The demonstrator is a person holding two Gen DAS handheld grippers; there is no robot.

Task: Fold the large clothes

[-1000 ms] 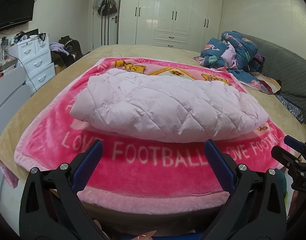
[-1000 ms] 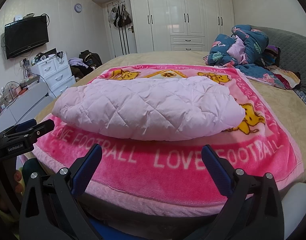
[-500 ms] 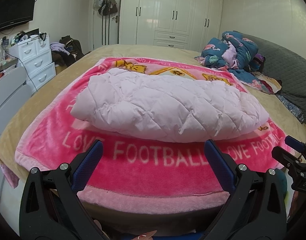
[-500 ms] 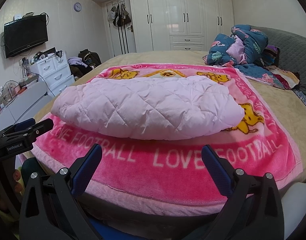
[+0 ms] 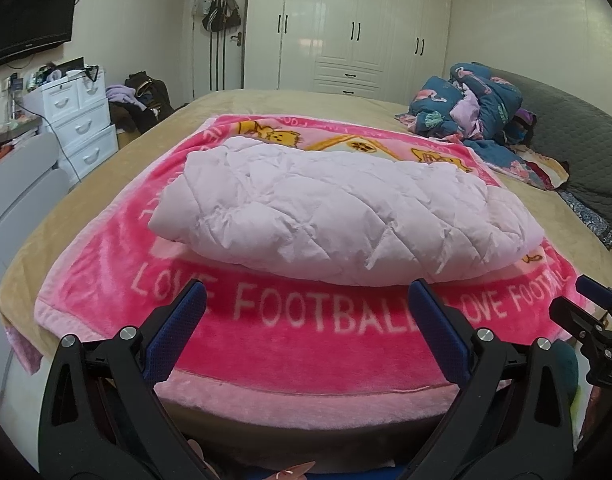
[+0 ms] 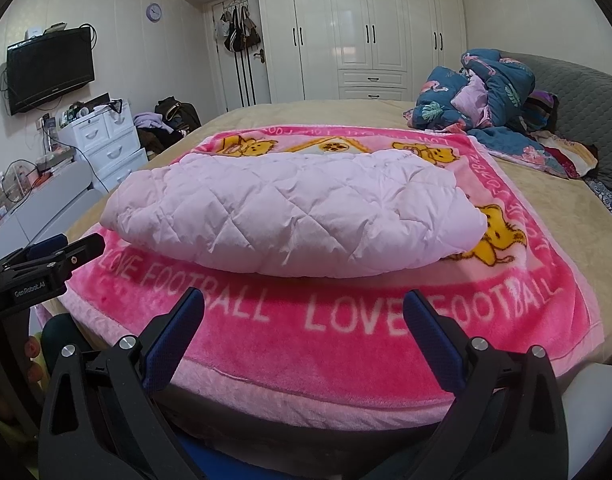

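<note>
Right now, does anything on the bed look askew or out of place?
Nothing stands out. The pink jacket lies folded in a neat bundle on the blanket. Both grippers, left and right, are open and clear of it.

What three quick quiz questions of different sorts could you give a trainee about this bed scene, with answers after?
1. True or false: the left claw is shut on the pale pink quilted jacket.
2. Multiple choice: the jacket lies on A) the bare beige bedspread, B) the pink blanket, C) the white drawers.
3. Fill in: the crumpled blue floral bedding sits toward the ____ of the jacket in both views.

Key: 1 false, both the left claw and the right claw are open, short of the jacket. 2 B. 3 right.
</note>
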